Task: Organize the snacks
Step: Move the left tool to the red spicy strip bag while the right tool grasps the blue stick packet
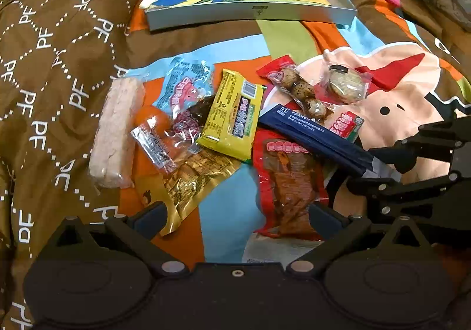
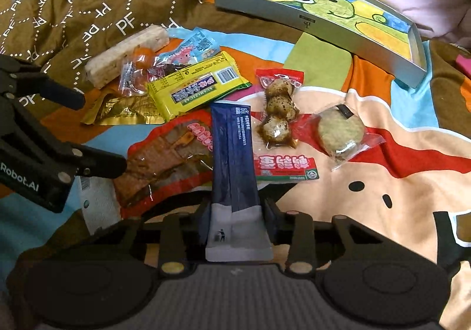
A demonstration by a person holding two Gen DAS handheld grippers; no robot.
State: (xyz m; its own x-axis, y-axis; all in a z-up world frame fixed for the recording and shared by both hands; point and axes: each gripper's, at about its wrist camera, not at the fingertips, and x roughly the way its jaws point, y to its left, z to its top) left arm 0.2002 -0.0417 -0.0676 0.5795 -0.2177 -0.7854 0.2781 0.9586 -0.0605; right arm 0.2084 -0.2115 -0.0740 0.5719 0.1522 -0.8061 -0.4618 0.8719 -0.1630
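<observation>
One packet was already in hand: we had the right hand-held gripper pinched on the near end of the dark blue packet, while the left hand-held gripper hung spread over the red jerky pack. We judged the pick-up under way; next, a clean lift over the snack pile on the bed to the far tray, nearly bare inside.

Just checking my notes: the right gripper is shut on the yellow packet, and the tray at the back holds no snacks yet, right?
Not quite. The right wrist view shows the right gripper shut on the dark blue packet, not the yellow packet. The tray holds no snacks.
</observation>
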